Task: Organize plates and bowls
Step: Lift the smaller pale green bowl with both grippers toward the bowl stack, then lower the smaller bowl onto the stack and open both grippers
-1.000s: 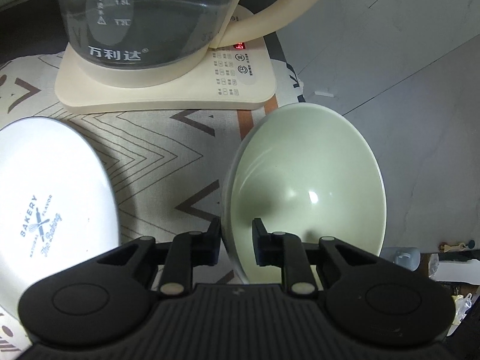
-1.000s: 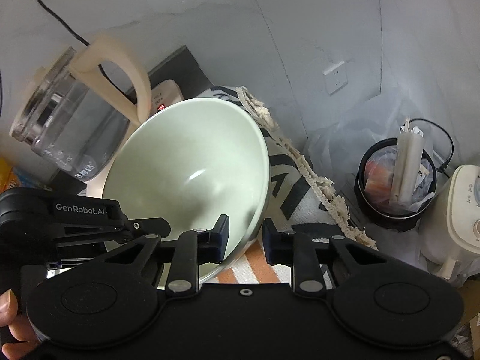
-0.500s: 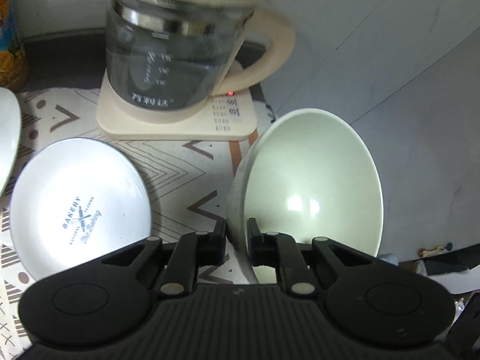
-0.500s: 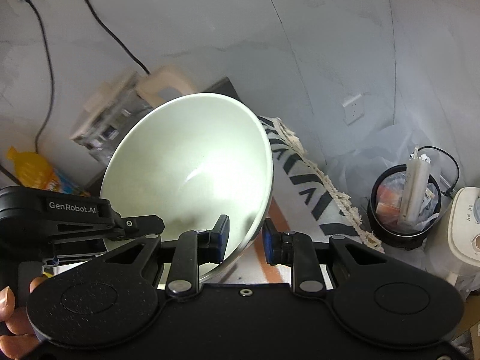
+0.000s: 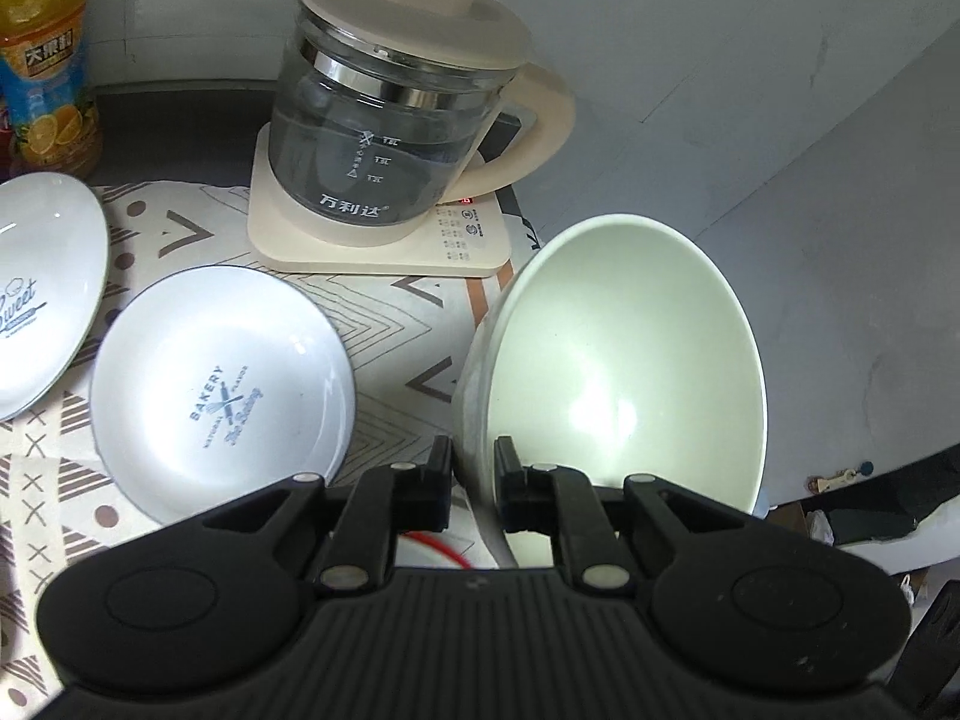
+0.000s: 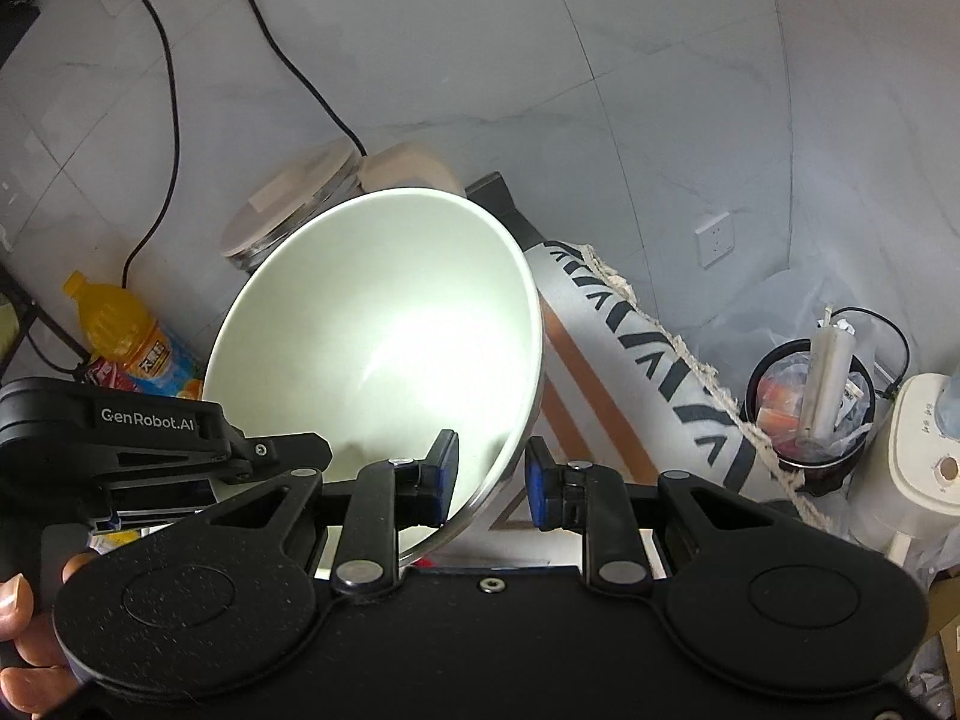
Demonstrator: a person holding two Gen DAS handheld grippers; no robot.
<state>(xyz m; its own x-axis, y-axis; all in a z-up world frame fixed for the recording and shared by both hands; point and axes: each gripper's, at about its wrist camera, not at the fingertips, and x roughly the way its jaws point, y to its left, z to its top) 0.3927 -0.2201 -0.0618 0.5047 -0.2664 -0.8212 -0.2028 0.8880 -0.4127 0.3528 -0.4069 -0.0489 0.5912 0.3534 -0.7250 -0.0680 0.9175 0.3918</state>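
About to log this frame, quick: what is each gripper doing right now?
Left gripper: shut on the green bowl, pinching its rim.
Right gripper: its fingers straddle the same bowl's rim with a visible gap; looks open.

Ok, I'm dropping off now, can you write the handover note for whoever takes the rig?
Left claw: shut on the green bowl, gripping its near rim.
Right claw: open, straddling the same rim; the outer pad shows a gap.
Bowl: held tilted by the table's right edge, in front of the kettle.
BAKERY plate and Sweet plate: side by side on the patterned cloth, not stacked.
Done: bowl grasped. Left: place the bowl, probably gather the plates.
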